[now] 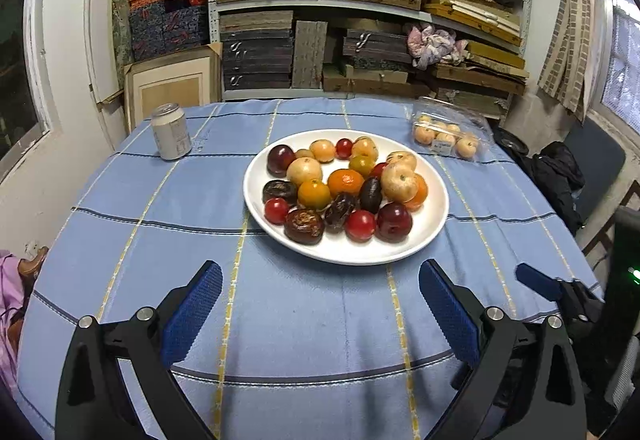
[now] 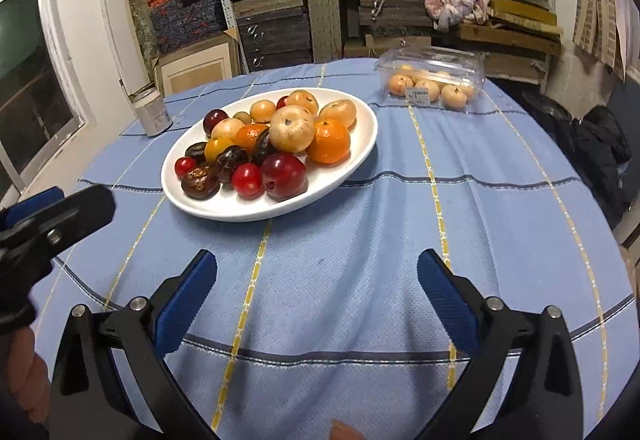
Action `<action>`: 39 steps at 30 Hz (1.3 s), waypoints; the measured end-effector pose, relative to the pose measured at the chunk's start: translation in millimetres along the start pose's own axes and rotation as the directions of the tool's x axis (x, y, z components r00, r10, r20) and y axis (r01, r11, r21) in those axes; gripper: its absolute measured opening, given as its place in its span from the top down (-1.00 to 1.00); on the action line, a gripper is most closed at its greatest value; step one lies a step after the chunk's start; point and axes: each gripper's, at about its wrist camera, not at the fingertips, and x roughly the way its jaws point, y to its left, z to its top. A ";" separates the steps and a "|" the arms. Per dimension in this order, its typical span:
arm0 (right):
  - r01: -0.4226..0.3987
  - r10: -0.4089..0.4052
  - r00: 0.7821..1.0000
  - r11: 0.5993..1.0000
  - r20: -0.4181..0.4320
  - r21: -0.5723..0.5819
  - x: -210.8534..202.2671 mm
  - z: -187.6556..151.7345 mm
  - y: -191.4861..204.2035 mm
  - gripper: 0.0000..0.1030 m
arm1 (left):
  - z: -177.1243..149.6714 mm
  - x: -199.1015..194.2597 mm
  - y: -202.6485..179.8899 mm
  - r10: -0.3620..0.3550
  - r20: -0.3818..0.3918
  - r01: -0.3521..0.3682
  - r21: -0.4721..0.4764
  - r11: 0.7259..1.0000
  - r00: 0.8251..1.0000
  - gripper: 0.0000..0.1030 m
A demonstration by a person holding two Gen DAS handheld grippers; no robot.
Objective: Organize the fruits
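Item: white plate [image 1: 434, 236] at mid-bench, carrying a mixed heap of fruits in contact with one another; listed among them are dark red plums [image 1: 394, 221], red cherry tomatoes [image 1: 360, 225], mandarins [image 1: 345, 182], pale tan round fruits [image 1: 397, 182] and dark wrinkled fruits [image 1: 304, 226]; kinds are seen intermingled, not grouped. Item: clear plastic clamshell box [image 2: 432, 58] on the far right of the bench, well apart from the plate, holding further pale tan fruits and bearing a price label. Item: drinks can [image 1: 171, 136], upright, far left. Item: blue checked tablecloth [image 1: 312, 320] over the bench. Item: left hand-held gripper [image 1: 320, 314], fingers spread wide, nothing held, kept above bare cloth on the near side of the plate. Item: right hand-held gripper [image 2: 318, 304], likewise spread and empty, near the plate's right flank. Judgement: the heap fits either a sorting yet to be made or a gathering onto one plate already made; this cannot be settled from one moment. Handling note, should a fruit be lifted: an outer, uppermost piece is best chosen, so that neighbours are not set rolling; round skins are to be gripped across the widest part; soft wrinkled pieces and tomatoes are to be pinched lightly, since bruising is judged likely.
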 end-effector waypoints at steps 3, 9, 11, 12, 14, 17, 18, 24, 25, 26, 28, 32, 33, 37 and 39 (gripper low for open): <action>-0.004 0.004 1.000 1.000 0.003 -0.015 -1.8 -1.3 1.8 -0.91 | -0.6 2.7 2.1 0.029 -0.003 -0.029 -0.002 1.000 1.000 -0.93; -0.004 0.004 1.000 0.999 -0.006 -0.040 -0.4 -3.7 7.0 -0.91 | -0.8 5.0 4.3 0.062 -0.007 -0.062 -0.005 0.998 0.998 -0.93; -0.003 0.003 1.000 0.999 -0.006 -0.042 -0.1 -3.8 7.4 -0.91 | -0.9 4.6 3.5 0.062 -0.007 -0.062 0.000 0.998 0.998 -0.93; -0.004 0.003 1.000 0.999 -0.006 -0.041 0.1 -4.1 7.1 -0.91 | -0.9 4.3 2.9 0.065 -0.006 -0.065 0.002 0.998 0.998 -0.93; -0.004 0.003 1.000 0.999 -0.008 -0.041 0.4 -4.4 7.0 -0.91 | -1.0 4.5 3.0 0.061 -0.009 -0.061 0.002 0.998 0.998 -0.93; -0.003 0.003 1.000 0.999 -0.010 -0.044 0.3 -4.8 8.0 -0.91 | -1.4 4.4 2.6 0.061 -0.012 -0.061 0.000 0.998 0.998 -0.93; -0.003 0.003 1.000 0.999 -0.010 -0.045 0.1 -4.8 8.3 -0.91 | -1.6 4.2 2.5 0.062 -0.013 -0.062 -0.001 0.998 0.998 -0.93; -0.004 0.003 1.000 0.999 -0.012 -0.047 0.8 -5.5 9.4 -0.91 | -2.4 4.5 1.8 0.066 -0.012 -0.066 0.003 0.998 0.998 -0.93; -0.004 0.003 1.000 0.999 -0.011 -0.047 0.6 -5.4 9.5 -0.91 | -2.6 4.4 1.6 0.066 -0.011 -0.066 0.005 0.998 0.998 -0.93; -0.003 0.003 1.000 0.999 -0.011 -0.047 0.7 -5.4 9.5 -0.91 | -2.7 4.1 1.5 0.066 -0.011 -0.066 0.008 0.998 0.998 -0.93; -0.003 0.002 1.000 0.999 -0.013 -0.047 0.9 -5.5 9.5 -0.91 | -3.3 4.3 0.1 0.068 -0.009 -0.067 0.014 0.998 0.998 -0.93; -0.003 0.003 1.000 0.999 -0.012 -0.048 0.5 -5.7 9.6 -0.91 | -3.7 4.8 -0.8 0.069 -0.010 -0.069 0.018 0.997 0.998 -0.93; -0.003 0.002 1.000 0.999 -0.013 -0.048 0.8 -5.7 9.7 -0.91 | -4.0 4.9 -1.5 0.071 -0.010 -0.071 0.019 0.997 0.997 -0.93; -0.002 0.002 1.000 0.999 -0.013 -0.048 0.9 -5.7 9.8 -0.91 | -4.3 5.3 -2.1 0.073 -0.010 -0.073 0.021 0.997 0.997 -0.93; -0.003 0.002 1.000 0.999 -0.013 -0.048 0.9 -5.7 9.8 -0.91 | -4.1 5.2 -2.2 0.072 -0.010 -0.071 0.021 0.997 0.997 -0.93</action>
